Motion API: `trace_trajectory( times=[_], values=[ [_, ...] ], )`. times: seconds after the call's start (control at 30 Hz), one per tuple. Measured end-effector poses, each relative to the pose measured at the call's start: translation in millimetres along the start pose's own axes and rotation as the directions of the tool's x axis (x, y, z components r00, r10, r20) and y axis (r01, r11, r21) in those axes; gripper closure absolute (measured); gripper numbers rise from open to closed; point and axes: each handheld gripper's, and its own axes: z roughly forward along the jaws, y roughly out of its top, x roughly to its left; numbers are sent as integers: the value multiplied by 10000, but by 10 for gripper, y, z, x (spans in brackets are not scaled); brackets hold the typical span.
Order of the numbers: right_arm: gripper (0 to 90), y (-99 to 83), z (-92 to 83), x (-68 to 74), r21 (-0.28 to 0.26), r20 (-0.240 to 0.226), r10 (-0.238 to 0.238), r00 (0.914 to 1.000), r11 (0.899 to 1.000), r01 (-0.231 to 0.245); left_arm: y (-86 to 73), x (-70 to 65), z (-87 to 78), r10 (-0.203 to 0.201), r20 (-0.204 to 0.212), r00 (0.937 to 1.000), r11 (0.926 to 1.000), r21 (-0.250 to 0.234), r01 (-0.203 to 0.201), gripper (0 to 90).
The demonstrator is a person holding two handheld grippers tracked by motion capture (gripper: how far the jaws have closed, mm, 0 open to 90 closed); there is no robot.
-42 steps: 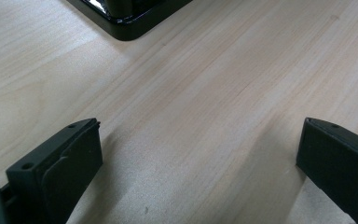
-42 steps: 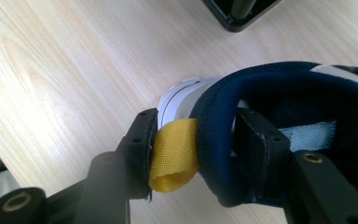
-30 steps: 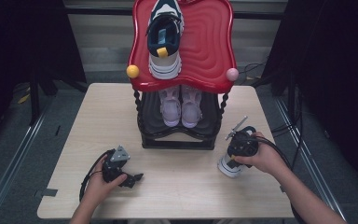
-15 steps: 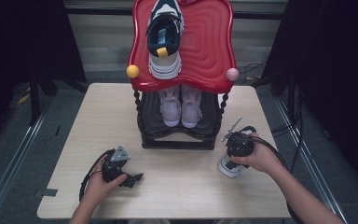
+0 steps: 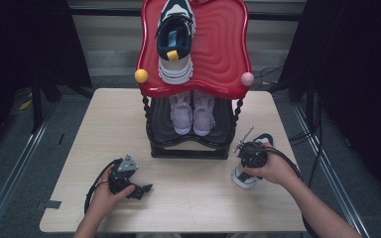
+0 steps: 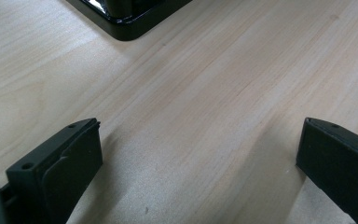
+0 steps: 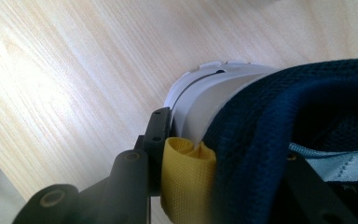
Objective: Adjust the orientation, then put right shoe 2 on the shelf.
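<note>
Here, from the high view, the right hand-held gripper (image 5: 248, 161) sits on a white and dark blue sneaker (image 5: 243, 177) on the pale wooden surface (image 5: 188, 198), right of the black and red shoe rack (image 5: 228, 59). The left hand-held gripper (image 6: 200, 172) is wide, holding nothing. In its own view, the right one's jaws have just been closing around the sneaker's heel (image 7: 261, 112), by its yellow loop (image 7: 186, 177).

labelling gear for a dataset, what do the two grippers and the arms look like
Both grippers, left and right, are black, each trailing a black cable. The left carries a grey three-cornered plate on top, and its jaws are blocky black pads with small screw holes. The forearms are bare, no sleeves in view.
</note>
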Motion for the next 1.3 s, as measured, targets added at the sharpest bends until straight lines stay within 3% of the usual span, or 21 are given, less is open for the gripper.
trace_trajectory(
  times=[0.47, 0.53, 0.63, 0.77, 0.93, 0.97, 1.0, 1.1, 1.13, 1.3],
  values=[
    [690, -12, -13, 62, 245, 228, -500, 9985, 9985, 495, 0, 0, 0, -7, 7, 10000, 10000, 4, 7, 0],
    [690, -15, -41, 79, 286, 95, -513, 9986, 9983, 511, 0, 0, 0, -5, 7, 10000, 10000, 4, 5, 0],
    [691, -25, -79, 71, 226, 202, -928, 9955, 9955, 923, 1, 4, -2, 54, -10, 10000, 10000, 17, -54, 0],
    [691, -26, -143, 114, 343, 151, -954, 9953, 9949, 949, 1, 5, -2, 55, -7, 10000, 10000, 19, -55, 0],
    [691, -20, -204, 171, 434, 224, -1337, 9908, 9902, 1327, 2, 5, -1, 54, -7, 10000, 10000, 17, -54, 0],
    [691, -19, -213, 164, 457, 277, -1608, 9866, 9861, 1595, 1, 5, -1, 54, -9, 10000, 10000, 15, -54, 0],
    [691, -17, -230, 191, 481, 255, -1526, 9880, 9873, 1513, 1, 5, -1, 56, -8, 10000, 10000, 15, -56, 0],
    [691, -8, -312, 224, 548, 197, -1890, 9818, 9807, 1877, 1, 4, -1, 55, -16, 10000, 10000, 15, -55, 0],
    [691, -4, -344, 249, 534, 137, -1811, 9834, 9822, 1801, 1, 4, -1, 55, -15, 10000, 10000, 15, -55, 0],
    [691, 19, -515, 285, 591, 319, -2284, 9730, 9723, 2263, 2, 2, 4, -10, -46, 10000, 10000, -61, 10, 0]
  ],
)
